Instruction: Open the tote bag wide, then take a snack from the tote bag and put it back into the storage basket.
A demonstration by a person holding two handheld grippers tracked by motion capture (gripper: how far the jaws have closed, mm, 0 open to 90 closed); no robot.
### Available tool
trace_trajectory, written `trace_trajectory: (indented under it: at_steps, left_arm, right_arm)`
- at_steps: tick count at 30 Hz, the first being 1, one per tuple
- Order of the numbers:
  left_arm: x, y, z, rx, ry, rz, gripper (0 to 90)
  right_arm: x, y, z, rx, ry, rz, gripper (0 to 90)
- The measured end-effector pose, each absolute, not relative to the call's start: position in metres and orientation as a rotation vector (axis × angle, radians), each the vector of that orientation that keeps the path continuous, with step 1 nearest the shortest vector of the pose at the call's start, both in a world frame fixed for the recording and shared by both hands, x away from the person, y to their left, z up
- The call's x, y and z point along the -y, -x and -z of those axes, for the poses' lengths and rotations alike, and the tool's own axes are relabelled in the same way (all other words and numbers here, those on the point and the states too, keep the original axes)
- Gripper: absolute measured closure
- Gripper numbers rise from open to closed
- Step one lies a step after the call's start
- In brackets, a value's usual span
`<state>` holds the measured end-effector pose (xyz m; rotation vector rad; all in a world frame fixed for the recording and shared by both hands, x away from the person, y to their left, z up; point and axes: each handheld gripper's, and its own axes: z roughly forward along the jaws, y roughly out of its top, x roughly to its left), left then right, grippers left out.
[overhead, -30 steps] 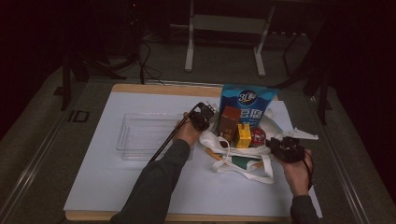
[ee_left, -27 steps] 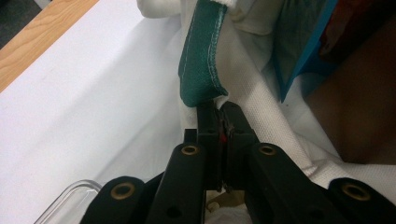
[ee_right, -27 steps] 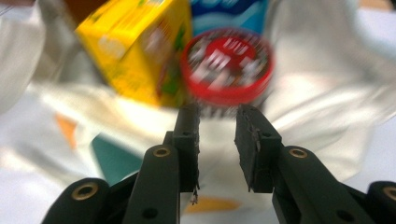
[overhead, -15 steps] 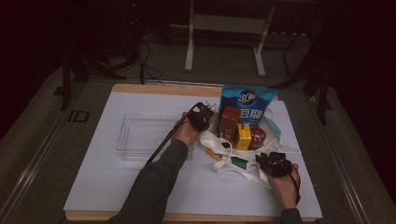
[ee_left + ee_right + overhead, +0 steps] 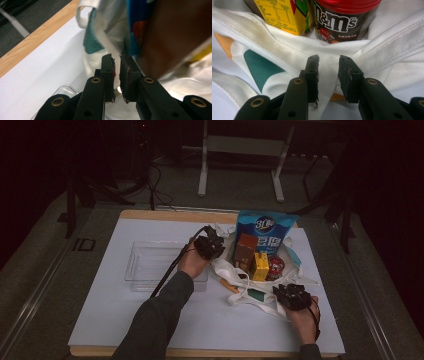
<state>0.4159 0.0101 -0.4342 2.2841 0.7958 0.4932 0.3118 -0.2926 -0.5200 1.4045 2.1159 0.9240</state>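
Two hand-held grippers work at a white cloth tote bag (image 5: 250, 292) lying slack on the white table cover (image 5: 115, 320), with groceries standing in its opened mouth. The left gripper (image 5: 117, 62) hangs just beside the bag's far rim; its jaws have just been opening and now stand a narrow slit apart with nothing between them, the soft cloth edge lying directly ahead. A tall brown box (image 5: 245, 249) rises just to the right of its jaw tips, and a blue foil pouch (image 5: 265, 227) stands behind that. The right gripper (image 5: 328, 65) sits low over the bag's near rim, jaws apart, with a fold of woven, stitched fabric in the gap; whether the pads press on it cannot be told. Straight ahead of it stand a yellow carton (image 5: 284, 15), flat-sided and printed, and a round, red-lidded candy tub (image 5: 342, 21), touching each other. Working opposite rims would likely serve to spread the limp mouth. A clear plastic tray (image 5: 155, 265) lies beneath the left forearm.
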Motion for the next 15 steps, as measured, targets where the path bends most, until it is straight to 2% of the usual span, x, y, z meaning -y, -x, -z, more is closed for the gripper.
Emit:
trace_trajectory:
  at_steps: [7, 15]
  left_arm:
    - [-0.003, -0.403, 0.43, -0.712, -2.298, -0.505, 82.1]
    - [0.017, -0.399, 0.445, -0.668, -2.355, -0.441, 88.4]
  right_arm:
    - [0.293, -0.312, 0.52, -2.116, -1.409, -0.934, 69.5]
    - [0.292, -0.313, 0.521, -2.114, -1.407, -0.927, 69.1]
